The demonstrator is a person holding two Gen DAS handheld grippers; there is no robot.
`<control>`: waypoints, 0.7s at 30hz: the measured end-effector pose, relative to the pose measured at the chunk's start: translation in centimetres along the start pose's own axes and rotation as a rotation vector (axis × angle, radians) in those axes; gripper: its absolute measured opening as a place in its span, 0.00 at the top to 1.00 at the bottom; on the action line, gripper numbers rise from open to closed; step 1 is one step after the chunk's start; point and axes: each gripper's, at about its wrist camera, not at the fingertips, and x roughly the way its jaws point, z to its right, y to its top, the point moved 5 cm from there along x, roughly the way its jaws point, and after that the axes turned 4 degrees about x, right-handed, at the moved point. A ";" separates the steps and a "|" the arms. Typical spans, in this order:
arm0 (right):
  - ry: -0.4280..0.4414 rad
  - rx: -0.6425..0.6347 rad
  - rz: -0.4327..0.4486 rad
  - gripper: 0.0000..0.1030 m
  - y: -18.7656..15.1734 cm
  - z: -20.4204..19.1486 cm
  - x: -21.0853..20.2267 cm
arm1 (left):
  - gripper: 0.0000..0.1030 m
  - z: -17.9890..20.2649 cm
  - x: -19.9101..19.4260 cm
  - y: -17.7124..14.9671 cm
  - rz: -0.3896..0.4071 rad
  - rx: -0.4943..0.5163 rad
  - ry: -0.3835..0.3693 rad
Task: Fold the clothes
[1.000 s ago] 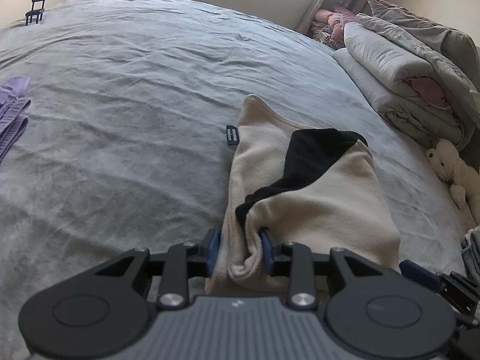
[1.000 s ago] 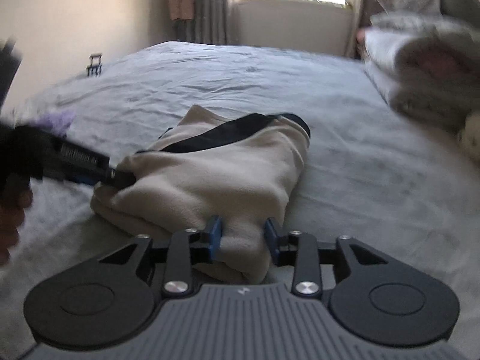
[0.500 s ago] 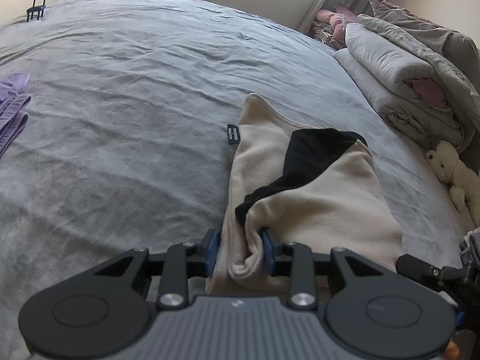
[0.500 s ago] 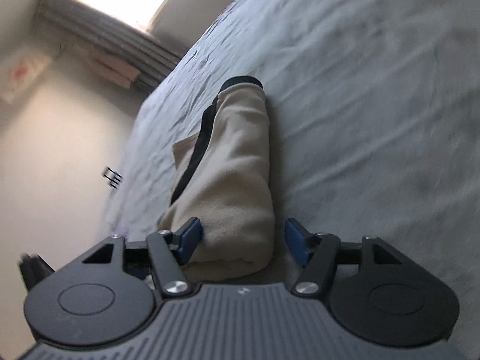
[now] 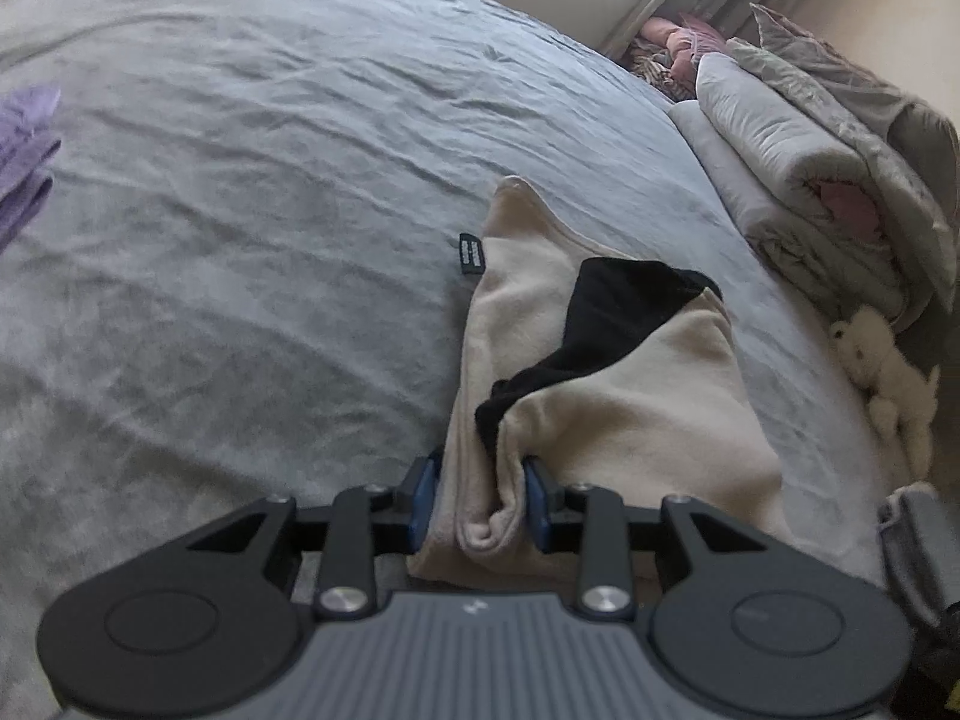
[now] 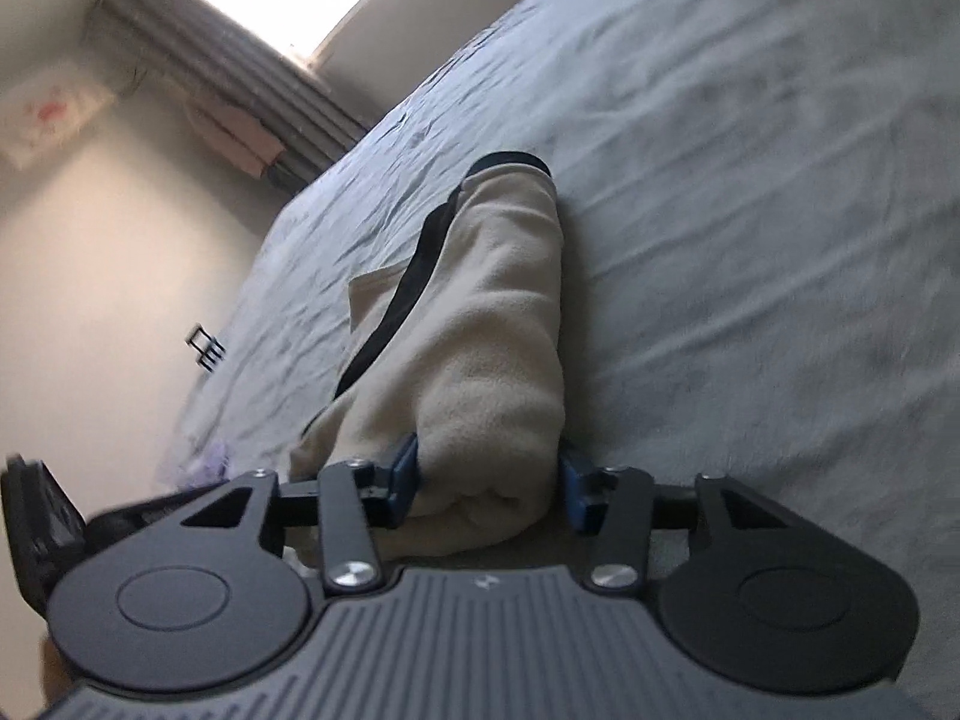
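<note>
Across the whole left wrist view I see the grey bed [image 5: 252, 192], its cover lightly wrinkled, running far toward a wall with curtains. On the far right side of the bed lies a stack of folded grey bedding [image 5: 798, 162] with a bit of pink showing at its rolled end. Near the middle right of the bed rests the beige garment [image 5: 624, 396], folded into a thick bundle, with a black lining [image 5: 612, 312] showing where the top layer falls open. A small black label [image 5: 472, 253] sticks out at its left edge, lying on the cover. At the far left edge I see purple cloth [image 5: 24, 144], well apart from the garment. A white plush toy [image 5: 888, 378] sits at the right edge of the bed, just near the bedding stack.

My left claw [image 5: 480, 495] pinches the near left end of the garment, a rolled fold of fleece pressed between its blue pads. My right claw [image 6: 489, 480], seen in a tilted view, sits around the near right end of the same bundle; its pads touch the fleece on both sides, and I cannot tell whether it is squeezing or merely straddling it.
</note>
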 end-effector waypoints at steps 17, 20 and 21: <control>-0.152 -0.103 0.045 0.56 -2.2 2.7 -7.2 | 0.45 4.6 -0.4 -4.1 -0.134 0.009 -0.210; -0.136 -0.112 0.035 0.52 -2.0 2.8 -6.7 | 0.38 3.8 -0.5 -3.7 -0.114 -0.050 -0.216; -0.135 -0.107 0.031 0.51 -2.0 2.9 -6.6 | 0.38 3.6 -0.5 -3.6 -0.113 -0.065 -0.218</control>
